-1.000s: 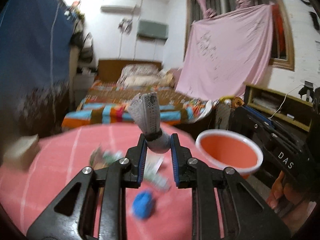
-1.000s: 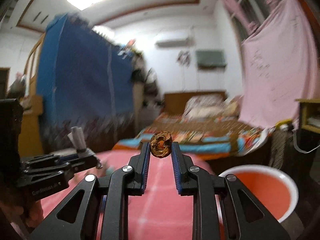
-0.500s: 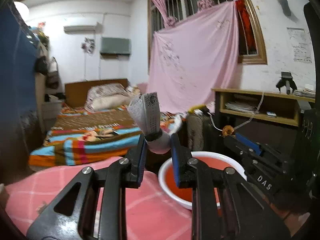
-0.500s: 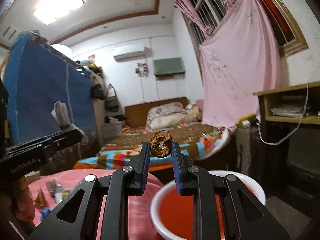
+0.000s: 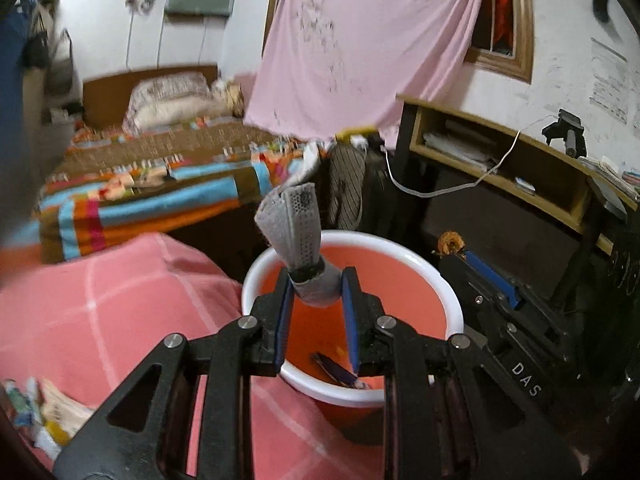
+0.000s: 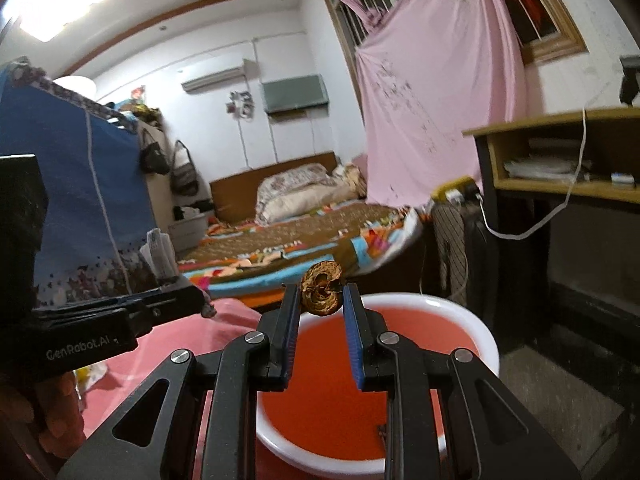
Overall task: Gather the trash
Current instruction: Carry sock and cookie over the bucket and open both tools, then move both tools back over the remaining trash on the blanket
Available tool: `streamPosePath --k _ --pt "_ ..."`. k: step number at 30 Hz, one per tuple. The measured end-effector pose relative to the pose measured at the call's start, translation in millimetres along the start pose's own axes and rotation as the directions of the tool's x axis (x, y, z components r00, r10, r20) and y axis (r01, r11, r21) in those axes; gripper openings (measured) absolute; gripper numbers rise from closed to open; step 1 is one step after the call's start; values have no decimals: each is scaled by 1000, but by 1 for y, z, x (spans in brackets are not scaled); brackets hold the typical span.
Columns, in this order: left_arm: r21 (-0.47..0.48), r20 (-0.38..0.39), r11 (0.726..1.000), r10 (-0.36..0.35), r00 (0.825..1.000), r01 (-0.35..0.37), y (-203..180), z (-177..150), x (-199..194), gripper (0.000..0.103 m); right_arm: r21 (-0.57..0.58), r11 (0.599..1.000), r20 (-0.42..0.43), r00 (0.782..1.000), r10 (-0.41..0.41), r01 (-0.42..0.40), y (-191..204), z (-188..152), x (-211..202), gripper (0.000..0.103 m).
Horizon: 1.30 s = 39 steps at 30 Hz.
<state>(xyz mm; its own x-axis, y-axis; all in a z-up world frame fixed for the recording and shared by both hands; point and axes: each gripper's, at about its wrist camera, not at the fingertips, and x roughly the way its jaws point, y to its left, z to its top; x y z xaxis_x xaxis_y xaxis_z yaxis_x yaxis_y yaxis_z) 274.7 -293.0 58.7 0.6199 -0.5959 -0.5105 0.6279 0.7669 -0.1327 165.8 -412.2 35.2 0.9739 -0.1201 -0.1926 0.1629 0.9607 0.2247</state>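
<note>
My left gripper [image 5: 316, 290] is shut on a grey perforated wrapper [image 5: 298, 240] that sticks up above the red basin [image 5: 416, 292]. The basin has a white rim and holds a dark wrapper [image 5: 336, 370]. My right gripper [image 6: 321, 300] is shut on a brown curled peel [image 6: 321, 294], held over the near rim of the same basin [image 6: 476, 328]. The right gripper shows in the left wrist view [image 5: 454, 246] at the basin's right edge. The left gripper shows in the right wrist view [image 6: 192, 302] to the left.
The basin stands beside a table with a pink checked cloth [image 5: 100, 312]. Loose wrappers [image 5: 36, 408] lie at its left edge. A bed [image 5: 152, 184], a black bag [image 5: 352, 188] and a wooden shelf [image 5: 500, 160] stand behind.
Both grippers have swung right and tilted down from over the table to above the red basin. Each still holds its piece of trash.
</note>
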Motion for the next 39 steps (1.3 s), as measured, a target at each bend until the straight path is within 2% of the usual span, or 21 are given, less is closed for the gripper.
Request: streamPosePath --k 4,8,14,17,19,20,26,31,33,35,36,37,38,39 --pt "-40 -96 999 -23 995 19 -1 -3 22 5 39 999 -50 999 -11 12 -13 -5 6 20" --pt "-64 -159 998 -28 987 18 0 -8 34 6 69 997 -107 994 -27 35 -22 -11 13 21" --pt "-106 -201 994 -29 979 8 4 -13 43 11 100 993 -154 987 -42 58 -32 -16 20 21" --pt "-118 -204 993 -29 979 5 5 -13 43 17 102 993 -157 986 -46 63 -33 -17 20 27" --pt "-121 -201 993 -18 979 -6 6 -13 41 19 106 992 -155 987 -48 65 -34 -17 19 37" --pt "-123 -199 992 -14 980 -11 7 -13 41 21 108 992 -153 987 -49 66 -35 -17 19 38" --pt "-153 -135 987 34 990 -55 17 -10 20 33 101 993 -97 994 -58 67 -29 -12 9 43" --pt "-173 -30 978 112 993 -115 29 -12 -18 47 46 998 6 999 -39 39 -7 -2 -9 47" --pt "-191 30 970 161 986 -153 35 -15 -40 56 22 999 46 998 -36 35 4 3 -17 50" --pt "-221 91 958 206 974 -182 43 -21 -64 64 3 1000 77 997 -30 30 14 7 -24 59" --pt "-235 119 952 229 966 -197 47 -24 -76 67 -6 1000 99 995 -20 21 21 10 -29 75" --pt "-245 138 947 247 959 -208 50 -24 -83 68 -11 1000 119 993 -9 10 27 12 -33 82" --pt "-258 163 940 271 949 -224 54 -27 -94 73 -18 1000 143 990 8 -6 34 14 -38 82" --pt "-267 185 933 295 937 -241 58 -31 -106 81 -29 999 160 987 25 -21 41 16 -43 83"
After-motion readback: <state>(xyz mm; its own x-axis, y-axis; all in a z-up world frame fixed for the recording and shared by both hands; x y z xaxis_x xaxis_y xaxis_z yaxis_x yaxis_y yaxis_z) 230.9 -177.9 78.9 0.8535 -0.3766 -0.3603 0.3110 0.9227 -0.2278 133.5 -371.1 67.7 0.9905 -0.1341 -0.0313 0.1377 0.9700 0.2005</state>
